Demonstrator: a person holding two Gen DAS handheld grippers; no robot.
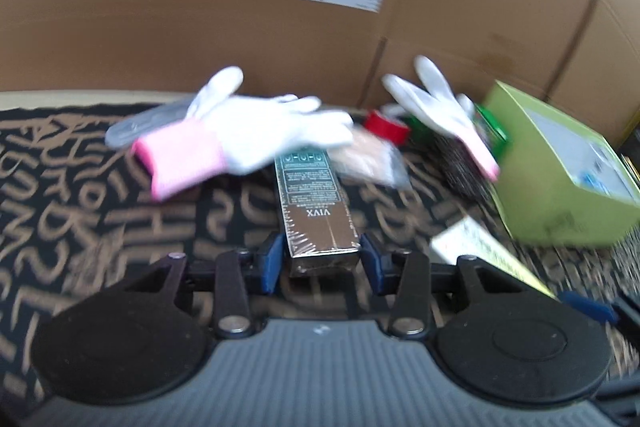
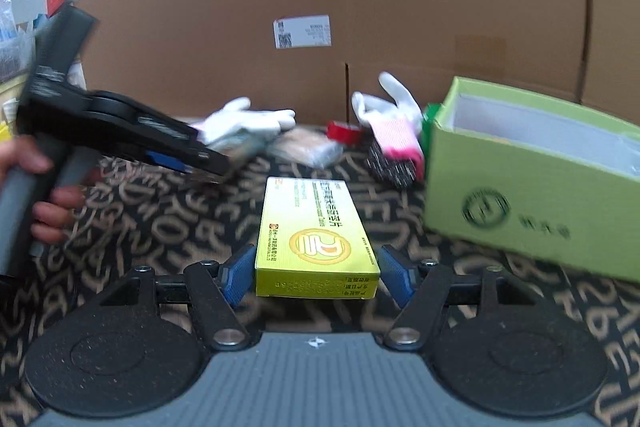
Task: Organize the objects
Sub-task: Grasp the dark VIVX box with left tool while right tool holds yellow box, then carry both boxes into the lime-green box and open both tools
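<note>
My left gripper point(image 1: 322, 263) has its blue pads on either side of a dark brown box marked VIVX point(image 1: 316, 207), with small gaps showing; I cannot tell if they touch it. My right gripper point(image 2: 316, 275) straddles a yellow-green medicine box point(image 2: 316, 247), its pads slightly clear of the sides. An open green cardboard box point(image 2: 532, 179) stands tilted at the right; it also shows in the left wrist view point(image 1: 560, 171). The left gripper shows in the right wrist view point(image 2: 132, 135), held by a hand.
Two white gloves with pink cuffs point(image 1: 248, 135) point(image 1: 444, 115) lie on the patterned black cloth point(image 1: 80, 195). A red tape roll point(image 1: 386, 127), a clear packet point(image 1: 368, 159) and a dark brush point(image 2: 394, 163) lie behind. A large brown carton point(image 2: 320, 7) walls the back.
</note>
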